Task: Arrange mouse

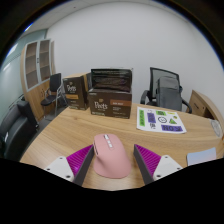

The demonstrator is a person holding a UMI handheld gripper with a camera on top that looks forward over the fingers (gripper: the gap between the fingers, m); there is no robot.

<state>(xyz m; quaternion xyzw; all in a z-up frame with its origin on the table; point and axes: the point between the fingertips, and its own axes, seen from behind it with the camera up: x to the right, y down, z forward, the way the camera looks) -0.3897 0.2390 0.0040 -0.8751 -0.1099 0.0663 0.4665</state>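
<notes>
A pink computer mouse lies on the wooden table, its rounded back towards me. My gripper is low over the table with the mouse between its two fingers. The left finger is at the mouse's side. The right finger stands off it with a strip of table showing between. The gripper is open.
A white and green printed sheet lies beyond the mouse to the right. Dark cardboard boxes stand along the far edge of the table. A black office chair stands behind the table. A white object lies right of the right finger.
</notes>
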